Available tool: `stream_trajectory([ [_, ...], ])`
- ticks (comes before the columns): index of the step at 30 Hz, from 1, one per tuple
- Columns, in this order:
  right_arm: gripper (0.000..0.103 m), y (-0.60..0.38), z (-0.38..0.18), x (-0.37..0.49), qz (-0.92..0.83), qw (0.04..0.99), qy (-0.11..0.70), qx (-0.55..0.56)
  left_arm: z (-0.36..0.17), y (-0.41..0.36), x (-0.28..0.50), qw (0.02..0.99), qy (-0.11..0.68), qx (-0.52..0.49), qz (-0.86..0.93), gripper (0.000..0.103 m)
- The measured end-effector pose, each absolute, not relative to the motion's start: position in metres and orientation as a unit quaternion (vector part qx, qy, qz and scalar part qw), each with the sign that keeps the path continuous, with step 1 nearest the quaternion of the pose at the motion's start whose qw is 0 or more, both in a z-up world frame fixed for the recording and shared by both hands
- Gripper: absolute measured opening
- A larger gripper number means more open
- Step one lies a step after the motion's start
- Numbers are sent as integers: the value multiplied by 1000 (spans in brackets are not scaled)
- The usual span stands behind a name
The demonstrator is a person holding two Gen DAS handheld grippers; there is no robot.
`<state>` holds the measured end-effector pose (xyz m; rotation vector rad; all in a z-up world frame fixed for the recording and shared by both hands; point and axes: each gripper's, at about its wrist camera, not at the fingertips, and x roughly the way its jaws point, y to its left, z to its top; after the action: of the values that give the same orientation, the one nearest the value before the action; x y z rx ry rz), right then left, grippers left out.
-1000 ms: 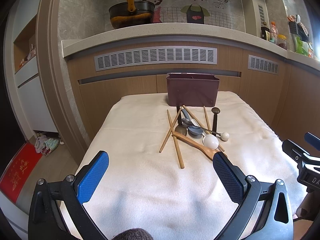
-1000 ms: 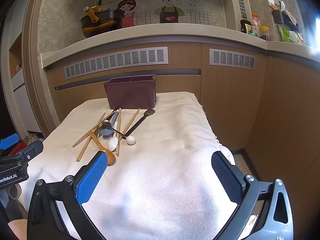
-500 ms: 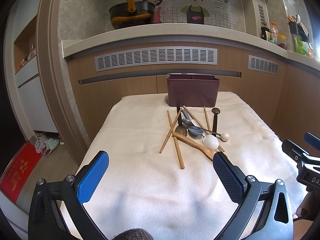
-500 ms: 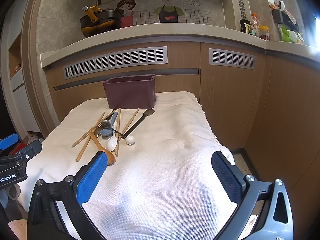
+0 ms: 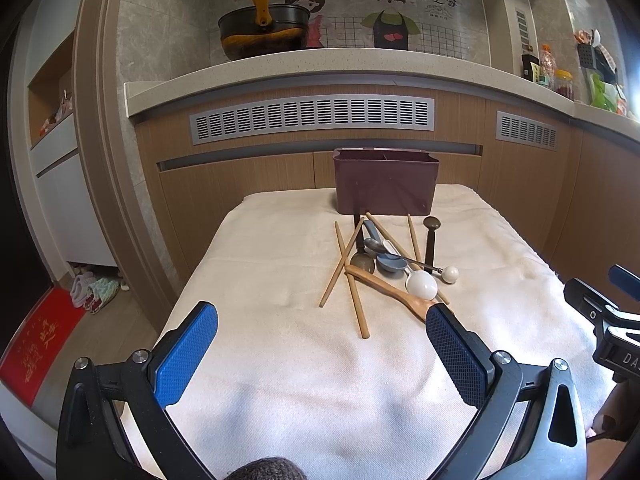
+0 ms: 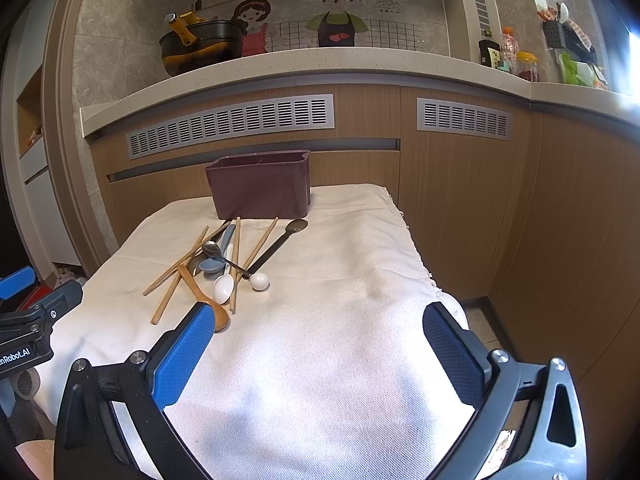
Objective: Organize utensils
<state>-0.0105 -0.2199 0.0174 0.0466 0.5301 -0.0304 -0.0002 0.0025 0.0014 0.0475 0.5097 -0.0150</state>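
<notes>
Both grippers hover over the near end of the cloth-covered table [image 5: 280, 380], fingers spread wide and holding nothing: the left gripper [image 5: 320, 344] near the middle of the near edge, the right gripper [image 6: 316, 344] toward the right edge. Farther back, by the far edge, stands the maroon bin [image 5: 386, 182]. Just in front of it lies a tangled pile of utensils: chopsticks [image 5: 351, 280] crossing one another, a wooden spoon [image 5: 394, 290], a white spoon [image 5: 420, 283], a blue spoon [image 5: 390, 262], a dark ladle [image 5: 431, 240] and a metal spoon [image 6: 212, 249].
</notes>
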Motion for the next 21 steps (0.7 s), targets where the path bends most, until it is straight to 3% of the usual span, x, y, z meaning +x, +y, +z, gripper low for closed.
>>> stream_trajectory([
  [12, 103, -220, 34, 4, -12, 969, 245, -6, 23, 3, 14, 969, 244, 28, -15, 103],
  [21, 103, -216, 61, 60, 1, 973, 228, -31, 55, 3, 70, 972, 233, 26, -24, 103],
])
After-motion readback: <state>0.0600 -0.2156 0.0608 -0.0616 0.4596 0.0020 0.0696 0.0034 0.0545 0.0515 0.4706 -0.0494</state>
